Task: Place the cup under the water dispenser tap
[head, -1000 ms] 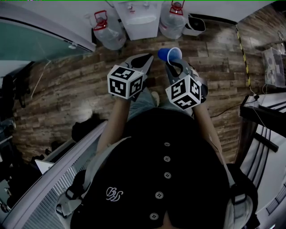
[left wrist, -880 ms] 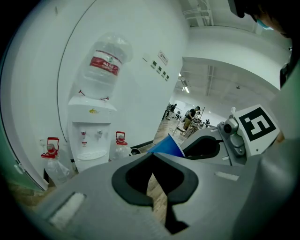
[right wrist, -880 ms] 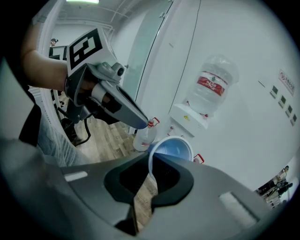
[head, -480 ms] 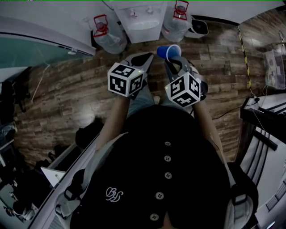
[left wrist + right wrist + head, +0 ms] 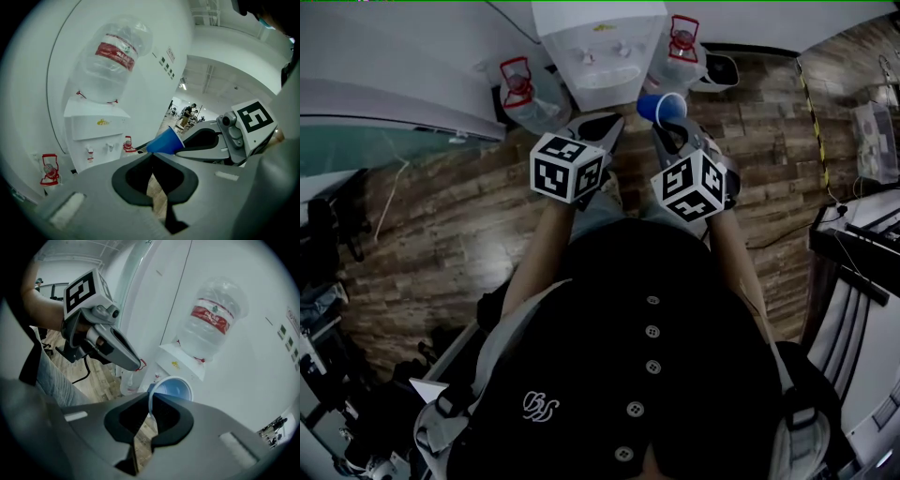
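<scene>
The person has come closer: the water dispenser (image 5: 600, 42) stands nearer in the head view than a moment ago. The right gripper (image 5: 667, 129) pinches the rim of the blue cup (image 5: 660, 108), carried just before the dispenser (not yet under a tap). The left gripper (image 5: 602, 127) is closed on nothing.

Blue cup (image 5: 664, 108); white dispenser (image 5: 600, 39); brown plank floor (image 5: 441, 206); red bottle label (image 5: 116, 53).
</scene>
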The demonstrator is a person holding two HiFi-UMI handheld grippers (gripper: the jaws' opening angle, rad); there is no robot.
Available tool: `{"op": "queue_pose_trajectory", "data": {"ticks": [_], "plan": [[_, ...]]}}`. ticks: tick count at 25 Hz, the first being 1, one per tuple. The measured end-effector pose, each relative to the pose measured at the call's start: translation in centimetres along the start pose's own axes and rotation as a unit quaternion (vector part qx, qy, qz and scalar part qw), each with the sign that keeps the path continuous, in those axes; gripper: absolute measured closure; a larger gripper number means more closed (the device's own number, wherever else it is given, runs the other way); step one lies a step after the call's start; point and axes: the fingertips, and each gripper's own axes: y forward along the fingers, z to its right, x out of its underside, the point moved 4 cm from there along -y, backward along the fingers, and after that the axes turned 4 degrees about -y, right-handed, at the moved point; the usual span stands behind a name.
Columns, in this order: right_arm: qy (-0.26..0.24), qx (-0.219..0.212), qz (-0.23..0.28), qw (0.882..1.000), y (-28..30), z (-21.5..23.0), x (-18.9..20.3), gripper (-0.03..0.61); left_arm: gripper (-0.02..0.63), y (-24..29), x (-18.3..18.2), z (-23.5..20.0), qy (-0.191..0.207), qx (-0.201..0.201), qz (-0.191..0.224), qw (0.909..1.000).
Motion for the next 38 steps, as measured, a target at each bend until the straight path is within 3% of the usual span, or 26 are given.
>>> {"op": "queue_pose_trajectory", "data": {"ticks": [16,38], "plan": [[0.039,0.006,-0.035,0.999,5.0,1.5,-2.3,0.557,0.612,1.6,-1.7,-5.3,0.007,0.041,-0.035,0.9985],[-0.015,-0.054,-0.051,0.997,7.4,1.9,-0.5,0.557,0.612,4.6,0.0,-6.0,-0.031,0.029,-0.058,0.9974]]}}
